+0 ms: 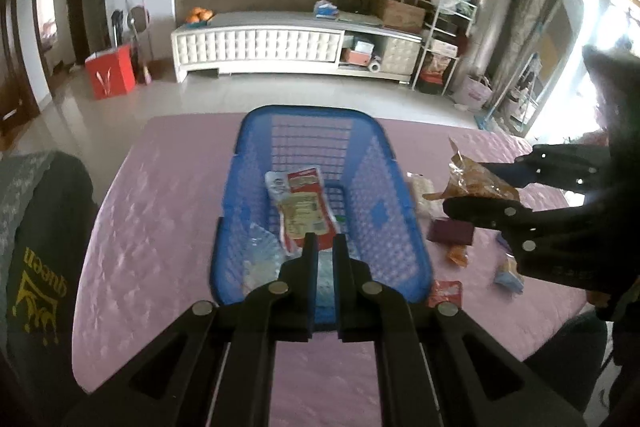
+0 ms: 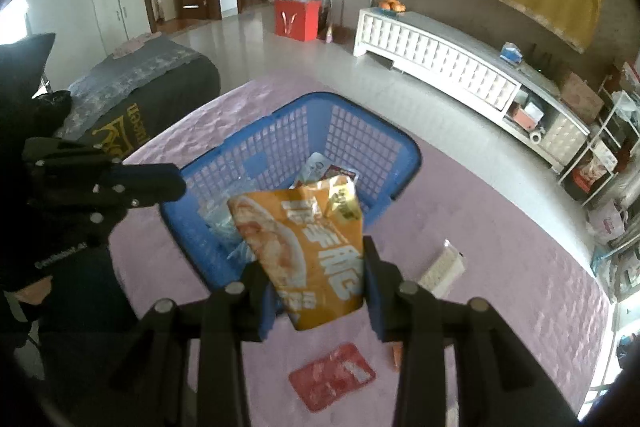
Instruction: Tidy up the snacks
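A blue plastic basket stands on the pink table; it also shows in the right wrist view. A red-and-white snack packet and clear wrappers lie inside it. My left gripper hovers over the basket's near end, its fingers close together with a narrow gap and nothing between them. My right gripper is shut on an orange snack bag and holds it above the table just right of the basket; the bag also shows in the left wrist view.
Loose snacks lie on the pink tablecloth right of the basket: a red packet, a white packet, a dark purple box, small orange and blue packets. A chair with dark cloth stands at the left.
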{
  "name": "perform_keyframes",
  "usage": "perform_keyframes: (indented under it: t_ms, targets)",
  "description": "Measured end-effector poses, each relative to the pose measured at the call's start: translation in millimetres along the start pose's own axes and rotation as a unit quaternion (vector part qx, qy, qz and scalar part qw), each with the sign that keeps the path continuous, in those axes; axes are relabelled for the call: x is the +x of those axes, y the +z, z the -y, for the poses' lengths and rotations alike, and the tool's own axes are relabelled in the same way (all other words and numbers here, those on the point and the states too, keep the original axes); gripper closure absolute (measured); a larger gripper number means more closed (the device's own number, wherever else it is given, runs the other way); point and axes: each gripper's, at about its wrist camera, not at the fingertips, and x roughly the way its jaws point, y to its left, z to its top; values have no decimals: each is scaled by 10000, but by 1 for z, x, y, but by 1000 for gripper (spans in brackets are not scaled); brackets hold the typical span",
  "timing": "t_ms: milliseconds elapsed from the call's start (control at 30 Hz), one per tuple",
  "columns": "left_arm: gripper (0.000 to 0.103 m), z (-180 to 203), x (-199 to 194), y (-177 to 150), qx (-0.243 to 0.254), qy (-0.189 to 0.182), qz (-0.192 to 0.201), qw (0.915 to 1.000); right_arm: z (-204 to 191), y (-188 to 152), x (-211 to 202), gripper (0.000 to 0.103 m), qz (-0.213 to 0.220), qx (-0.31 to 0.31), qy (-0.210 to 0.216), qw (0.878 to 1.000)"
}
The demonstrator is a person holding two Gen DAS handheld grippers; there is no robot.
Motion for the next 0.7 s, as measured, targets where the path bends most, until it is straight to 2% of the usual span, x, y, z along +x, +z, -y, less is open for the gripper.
perform_keyframes:
  t_ms: [167,500,533,567,633,667,700]
  targets:
    - [97,-20,21,11,-182,12,-101,9998,7,19,34,62,-213,-25,-74,9997]
    - [97,-25,56,26,-68,23,-231,9997,13,44,84,62,-526,-425,-727,9951]
    - [97,-25,57,28,-64,37,-240,9997,13,46,88,61,-522,-458,-755,9947]
    - [97,-26,59,29,-62,74,-241,9997,12,47,94,51,-544,-606,-837,9932]
    - [85,-27,61,31,-62,187,-242,9995,12,48,106,35,-755,-829,-1212,9863]
    - [73,-27,61,31,-67,206,-228,9995,13,47,108,26,-767,-873,-1370,9837]
    - [58,-28,59,30,-79,238,-207,9995,14,45,108,22,-739,-890,-1563,9809]
